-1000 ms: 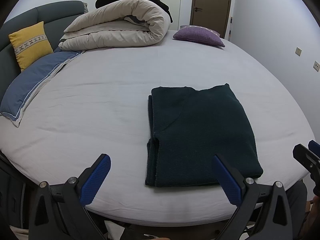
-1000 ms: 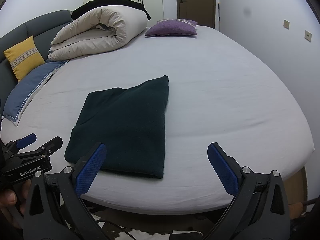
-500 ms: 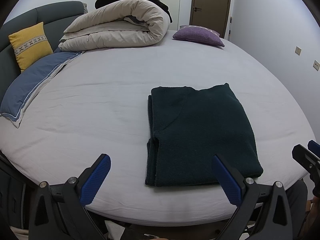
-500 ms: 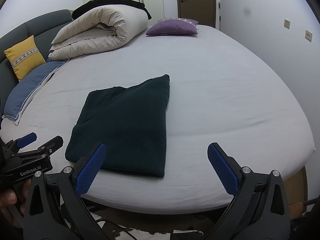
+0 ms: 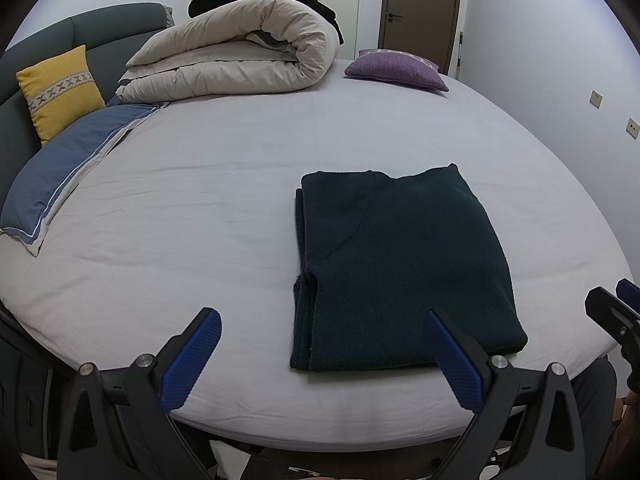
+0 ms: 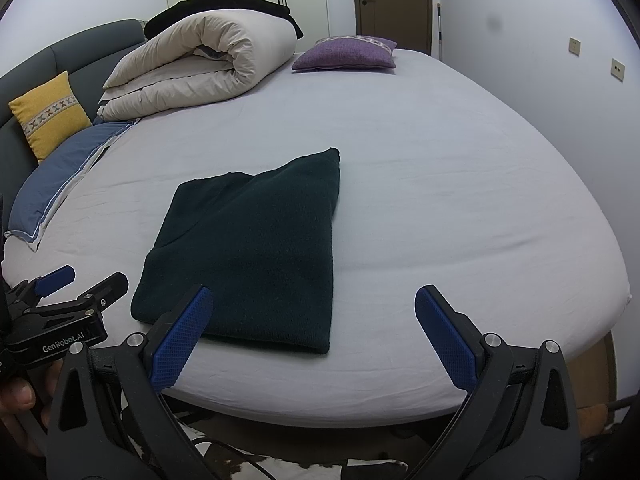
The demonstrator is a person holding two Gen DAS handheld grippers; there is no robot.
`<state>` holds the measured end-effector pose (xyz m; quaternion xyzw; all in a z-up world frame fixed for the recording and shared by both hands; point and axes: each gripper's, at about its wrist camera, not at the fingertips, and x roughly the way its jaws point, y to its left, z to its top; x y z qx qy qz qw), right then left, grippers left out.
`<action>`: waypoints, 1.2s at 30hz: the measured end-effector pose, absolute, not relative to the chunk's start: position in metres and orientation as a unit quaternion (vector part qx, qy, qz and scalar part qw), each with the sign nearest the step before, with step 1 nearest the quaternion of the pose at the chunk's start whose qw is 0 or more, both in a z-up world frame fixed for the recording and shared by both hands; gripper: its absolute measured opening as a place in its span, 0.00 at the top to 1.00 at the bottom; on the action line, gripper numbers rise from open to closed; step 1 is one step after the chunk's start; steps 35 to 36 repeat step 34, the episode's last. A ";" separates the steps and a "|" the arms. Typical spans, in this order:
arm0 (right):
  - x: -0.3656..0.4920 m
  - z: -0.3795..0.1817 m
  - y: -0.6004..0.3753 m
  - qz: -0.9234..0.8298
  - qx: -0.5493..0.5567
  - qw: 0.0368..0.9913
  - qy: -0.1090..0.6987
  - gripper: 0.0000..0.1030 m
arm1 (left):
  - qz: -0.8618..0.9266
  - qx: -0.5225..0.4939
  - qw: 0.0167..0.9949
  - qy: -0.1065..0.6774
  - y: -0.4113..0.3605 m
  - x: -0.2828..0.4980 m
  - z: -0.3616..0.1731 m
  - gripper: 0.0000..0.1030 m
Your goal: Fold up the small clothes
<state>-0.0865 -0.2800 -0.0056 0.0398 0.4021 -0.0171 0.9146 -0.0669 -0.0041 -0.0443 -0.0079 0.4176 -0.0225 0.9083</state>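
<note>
A dark green knitted garment [image 5: 400, 268] lies folded into a neat rectangle on the white bed sheet [image 5: 200, 208], near the front edge. From the right wrist view the same garment [image 6: 256, 248] sits front left. My left gripper [image 5: 320, 360] hovers open over the bed's front edge, just short of the garment, holding nothing. My right gripper [image 6: 312, 340] is open too, at the garment's near right corner, with nothing between its blue pads. Each gripper shows at the edge of the other's view: the left gripper [image 6: 76, 288] and the right gripper [image 5: 612, 308].
A rolled beige duvet [image 5: 240, 64] and a purple cushion [image 5: 396, 70] lie at the far side. A yellow cushion [image 5: 60, 92] and a blue pillow [image 5: 60, 168] rest at the left by the grey headboard [image 5: 120, 28]. A wall [image 5: 560, 60] runs along the right.
</note>
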 end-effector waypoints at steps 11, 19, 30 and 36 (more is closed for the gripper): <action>-0.087 -0.006 -0.278 -0.018 0.040 0.915 0.402 0.00 | -0.023 -0.007 0.908 0.417 -0.004 -0.067 -0.045 0.00; -0.089 -0.007 -0.275 -0.017 0.040 0.914 0.403 0.00 | -0.024 -0.004 0.908 0.417 -0.003 -0.068 -0.046 0.00; -0.092 -0.010 -0.272 -0.012 0.039 0.914 0.405 0.00 | -0.025 -0.003 0.909 0.416 -0.001 -0.069 -0.047 0.00; -0.092 -0.010 -0.272 -0.012 0.040 0.914 0.404 0.00 | -0.028 -0.002 0.909 0.416 0.000 -0.068 -0.048 0.00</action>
